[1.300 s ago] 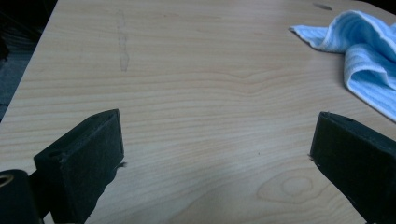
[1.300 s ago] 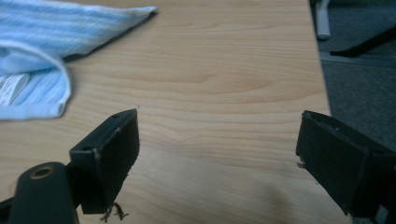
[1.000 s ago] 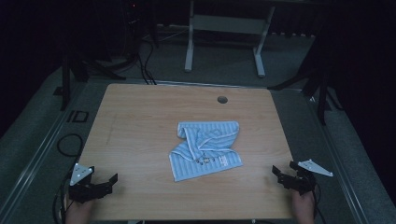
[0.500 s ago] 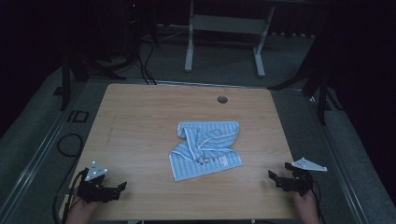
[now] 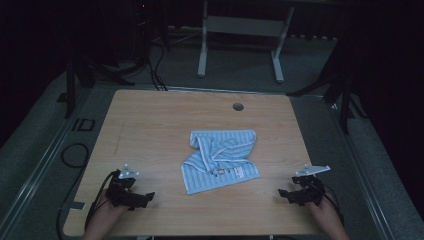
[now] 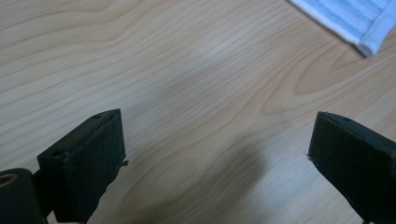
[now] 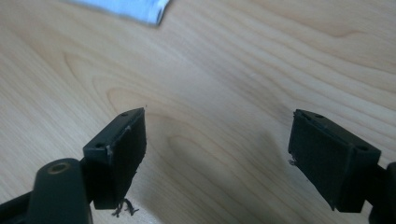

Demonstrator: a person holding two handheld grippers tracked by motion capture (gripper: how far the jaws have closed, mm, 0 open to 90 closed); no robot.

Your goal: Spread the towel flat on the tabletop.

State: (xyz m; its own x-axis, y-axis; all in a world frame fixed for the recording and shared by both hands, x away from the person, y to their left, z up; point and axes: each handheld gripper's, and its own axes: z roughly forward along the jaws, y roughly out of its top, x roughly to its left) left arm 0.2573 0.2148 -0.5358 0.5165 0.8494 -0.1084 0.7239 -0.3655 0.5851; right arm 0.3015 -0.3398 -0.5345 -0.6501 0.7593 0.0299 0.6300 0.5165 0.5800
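Observation:
A light blue striped towel (image 5: 220, 159) lies crumpled and partly folded in the middle of the wooden table (image 5: 150, 130). Near the front left corner my left gripper (image 5: 145, 198) is open and empty, pointing right toward the towel. A corner of the towel (image 6: 355, 23) shows at the top right of the left gripper view. Near the front right edge my right gripper (image 5: 283, 194) is open and empty, pointing left. In the right gripper view the towel's edge (image 7: 135, 9) lies at the top, beyond the spread jaws.
A round cable hole (image 5: 238, 106) sits near the table's far edge. Behind the table stands a grey metal frame (image 5: 240, 35) on the floor. Dark stands and cables (image 5: 75, 150) flank the table's left side.
My left gripper has moved right and inward along the front edge. The right gripper has shifted slightly left toward the towel. The towel has not moved.

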